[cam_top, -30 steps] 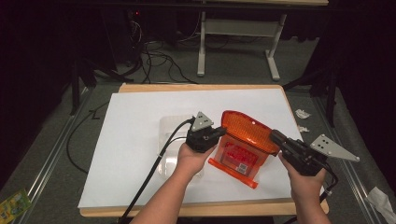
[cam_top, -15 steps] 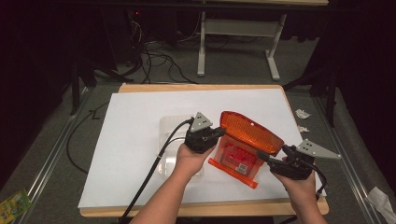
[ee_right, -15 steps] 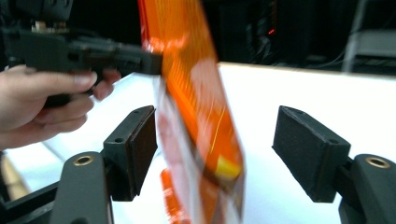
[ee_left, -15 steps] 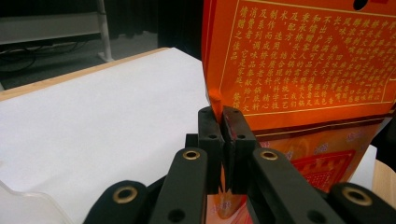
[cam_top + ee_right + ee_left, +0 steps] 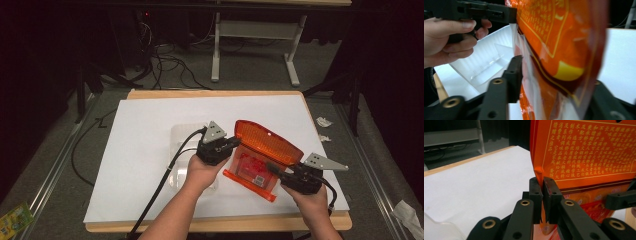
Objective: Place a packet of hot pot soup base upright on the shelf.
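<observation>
Two grippers work on one orange bag (image 5: 260,150) that lies right of centre on the white sheet (image 5: 145,135) covering the table (image 5: 210,94), its mouth lifted open and facing the far right. The left gripper (image 5: 231,145) has its jaws pressed together on the bag's left edge; in the left gripper view that gripper (image 5: 542,185) pinches the thin orange film (image 5: 584,152) printed with gold characters. The right gripper (image 5: 272,167) is at the bag's near right side, and in the right gripper view its jaws stand spread with the bag's open wall (image 5: 554,45) between them. A clear plastic tray (image 5: 187,135) sits on the sheet just left of the bag, partly under the left hand (image 5: 202,172).
</observation>
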{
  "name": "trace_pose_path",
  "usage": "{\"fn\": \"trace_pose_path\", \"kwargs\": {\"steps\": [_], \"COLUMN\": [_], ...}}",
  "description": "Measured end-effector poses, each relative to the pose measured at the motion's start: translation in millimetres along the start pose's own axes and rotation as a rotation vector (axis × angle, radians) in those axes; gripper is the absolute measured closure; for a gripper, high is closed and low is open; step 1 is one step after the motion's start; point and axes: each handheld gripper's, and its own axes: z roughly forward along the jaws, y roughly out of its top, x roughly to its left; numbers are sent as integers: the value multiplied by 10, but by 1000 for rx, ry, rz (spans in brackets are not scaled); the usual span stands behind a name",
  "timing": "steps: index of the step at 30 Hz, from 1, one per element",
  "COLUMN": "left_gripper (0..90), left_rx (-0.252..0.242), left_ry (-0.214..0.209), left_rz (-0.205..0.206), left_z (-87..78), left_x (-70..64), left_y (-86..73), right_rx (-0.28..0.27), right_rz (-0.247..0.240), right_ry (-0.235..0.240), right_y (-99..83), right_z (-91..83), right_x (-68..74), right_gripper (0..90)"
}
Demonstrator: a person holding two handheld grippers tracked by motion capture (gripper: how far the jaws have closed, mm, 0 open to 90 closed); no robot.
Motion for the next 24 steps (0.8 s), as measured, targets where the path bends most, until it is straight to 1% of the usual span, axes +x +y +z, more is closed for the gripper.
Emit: {"fn": "trace_pose_path", "kwargs": {"steps": [1, 3, 4, 6, 9, 11, 12, 13, 14, 19, 22, 24], "left_gripper": [843, 808, 777, 672, 545, 491, 471, 471, 441, 388, 368, 353], "left_rx": [0, 5, 10, 19, 36, 48, 48, 55, 61, 67, 61, 63], "left_ry": [1, 11, 26, 50, 89, 108, 108, 121, 143, 184, 205, 223], "left_rz": [-4, -3, -2, -3, 3, 14, 14, 25, 31, 23, 12, 7], "left_z": [-13, -33, -44, -80, -166, -242, -242, -298, -374, -596, -761, -862], "left_x": [4, 4, 5, 25, 65, 101, 101, 125, 161, 269, 336, 379], "left_y": [-5, -12, -14, -29, -68, -88, -88, -96, -108, -155, -206, -246], "right_rx": [2, 1, 6, 10, 15, 18, 18, 20, 21, 22, 21, 22], "right_rz": [-4, 4, 3, -5, -2, 1, 1, 1, 4, 3, -11, -13], "right_ry": [-1, 25, 32, 36, 33, 30, 30, 30, 29, 29, 29, 28], "right_y": [2, 2, 4, 12, 19, 17, 17, 17, 20, 18, 20, 21], "right_z": [-4, -8, -11, -13, -12, -15, -15, -16, -15, -19, -20, -21], "right_x": [4, -2, 0, 13, 22, 23, 23, 22, 18, 26, 51, 61], "right_gripper": [654, 688, 701, 715, 718, 718, 718, 718, 719, 720, 721, 721]}}
